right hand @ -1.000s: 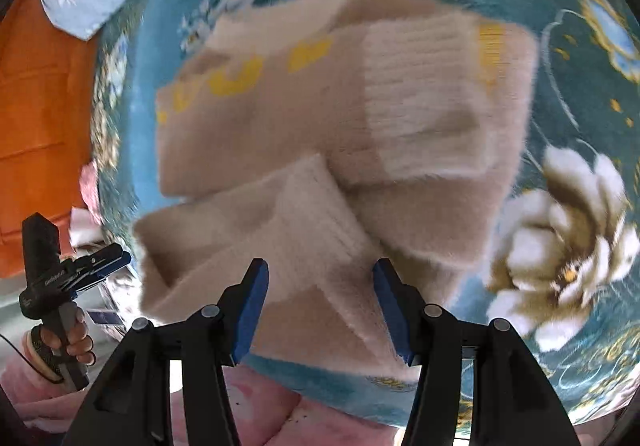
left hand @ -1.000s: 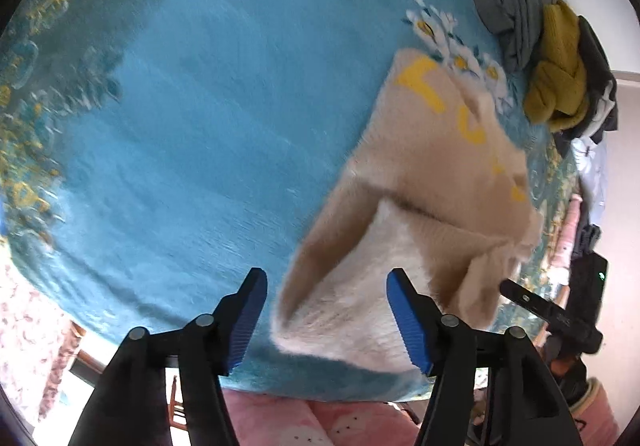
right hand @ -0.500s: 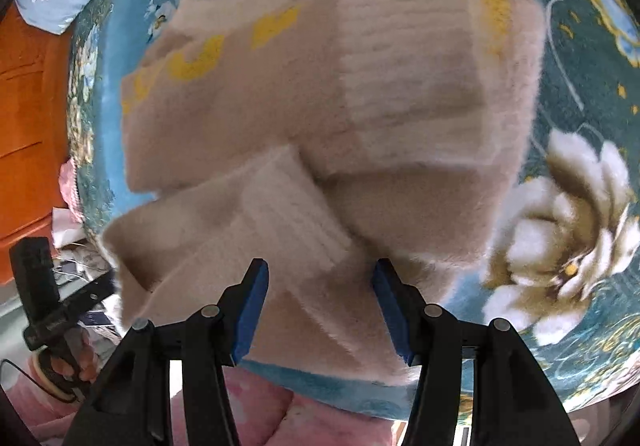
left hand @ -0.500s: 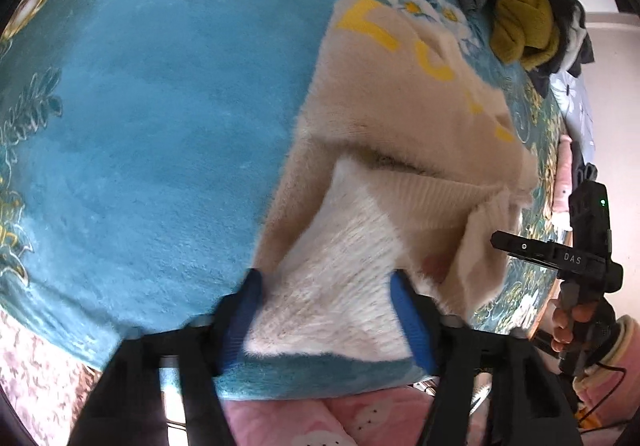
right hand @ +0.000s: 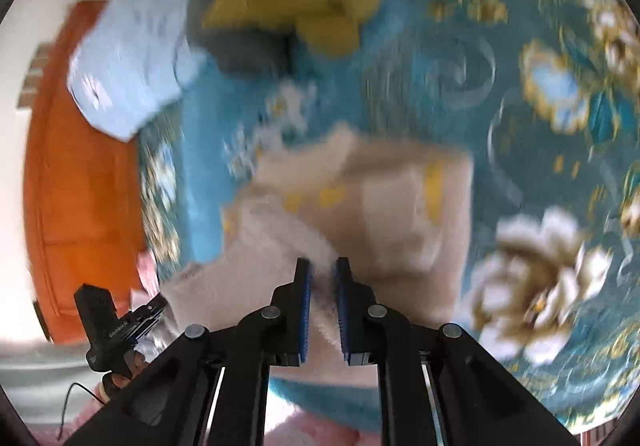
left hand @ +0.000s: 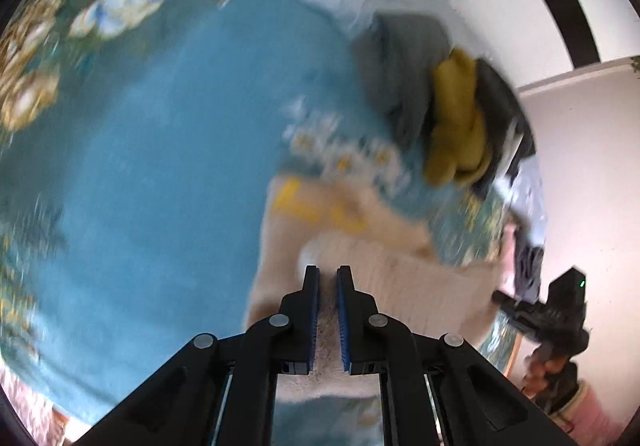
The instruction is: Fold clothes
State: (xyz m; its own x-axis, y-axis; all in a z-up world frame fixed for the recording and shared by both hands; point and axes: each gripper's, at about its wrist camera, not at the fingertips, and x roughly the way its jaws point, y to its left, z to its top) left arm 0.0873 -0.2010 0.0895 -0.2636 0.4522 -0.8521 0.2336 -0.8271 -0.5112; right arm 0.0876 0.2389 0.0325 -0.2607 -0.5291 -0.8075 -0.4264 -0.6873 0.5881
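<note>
Claws point(left hand: 328, 278) pinching fuzzy beige sweater point(right hand: 400, 206) (blurred)

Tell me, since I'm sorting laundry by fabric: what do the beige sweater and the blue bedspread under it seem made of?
The beige sweater looks like a fuzzy, matte knit, perhaps wool or acrylic: its pinched edge shows ribbing and stray fibres. The blue bedspread looks like a soft, short-pile printed fabric with gold-edged flowers; blur leaves the weave uncertain.
</note>
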